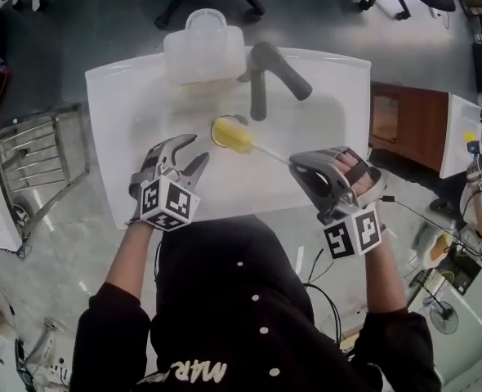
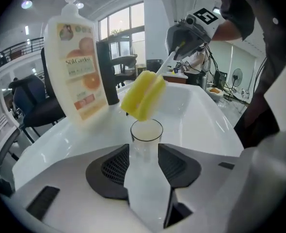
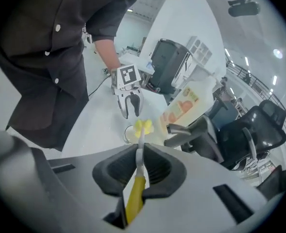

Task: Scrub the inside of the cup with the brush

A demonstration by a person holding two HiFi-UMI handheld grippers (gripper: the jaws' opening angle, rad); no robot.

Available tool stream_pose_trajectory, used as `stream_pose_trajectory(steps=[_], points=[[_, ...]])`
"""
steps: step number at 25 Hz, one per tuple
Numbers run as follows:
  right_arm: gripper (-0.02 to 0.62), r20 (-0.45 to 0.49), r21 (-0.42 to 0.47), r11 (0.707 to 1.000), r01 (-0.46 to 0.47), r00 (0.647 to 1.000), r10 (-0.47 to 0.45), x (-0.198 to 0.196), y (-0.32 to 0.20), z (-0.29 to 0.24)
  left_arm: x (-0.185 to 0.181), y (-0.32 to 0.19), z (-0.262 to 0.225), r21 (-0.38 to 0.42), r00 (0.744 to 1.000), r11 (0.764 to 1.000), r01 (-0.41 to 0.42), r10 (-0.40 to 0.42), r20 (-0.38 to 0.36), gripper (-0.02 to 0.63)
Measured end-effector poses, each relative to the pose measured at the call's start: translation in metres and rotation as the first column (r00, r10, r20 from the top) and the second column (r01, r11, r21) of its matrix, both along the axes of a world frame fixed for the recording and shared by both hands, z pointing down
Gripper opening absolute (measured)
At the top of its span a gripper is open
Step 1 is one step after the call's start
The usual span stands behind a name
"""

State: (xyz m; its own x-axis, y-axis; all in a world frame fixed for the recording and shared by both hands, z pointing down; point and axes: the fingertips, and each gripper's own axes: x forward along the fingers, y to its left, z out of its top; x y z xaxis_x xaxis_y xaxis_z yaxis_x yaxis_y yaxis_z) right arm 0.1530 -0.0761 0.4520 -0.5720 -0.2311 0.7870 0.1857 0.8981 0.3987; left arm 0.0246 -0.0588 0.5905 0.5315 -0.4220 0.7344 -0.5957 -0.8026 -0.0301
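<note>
A wire rack (image 1: 37,158) stands left of the white sink (image 1: 127,137), grey floor around. The left gripper (image 1: 194,155) has its jaws wide, the cup (image 2: 146,132) in the sink just beyond their tips. Far behind stand a bottle (image 1: 204,51) and faucet (image 1: 270,72). The brush (image 1: 233,135) hangs its yellow sponge at the cup's rim, its handle clamped in the jaws of the right gripper (image 1: 306,168); a brown cabinet (image 1: 404,121) stands at right

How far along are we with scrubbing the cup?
Done: the right gripper clamps the brush, and the cup stands upright in the sink. In hand: the sponge head hovers at its mouth. To do: the open left gripper has not gripped the cup; no scrubbing inside yet.
</note>
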Motion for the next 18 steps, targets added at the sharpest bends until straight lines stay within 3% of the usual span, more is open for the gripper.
stream_pose_trajectory(steps=[7,11,16,18], points=[[0.049,-0.128,-0.046,0.993,0.104,0.986,-0.109,-0.007,-0.003,0.044,0.009,-0.003,0.043,-0.039,0.998,0.998,-0.054,0.056,0.037,0.21],[0.049,-0.19,-0.057,0.984,0.171,0.965,-0.179,-0.014,-0.006,0.055,0.011,-0.006,0.053,-0.037,0.997,0.997,-0.061,0.062,0.036,0.184],[0.049,-0.273,-0.033,0.955,0.294,0.917,-0.292,-0.025,-0.016,0.06,0.015,-0.01,0.058,-0.02,0.996,0.997,-0.07,0.071,0.053,0.098],[0.049,-0.319,-0.003,0.932,0.362,0.883,-0.344,-0.03,-0.017,0.061,0.016,-0.01,0.057,-0.021,0.997,0.998,-0.058,0.059,0.044,0.095]])
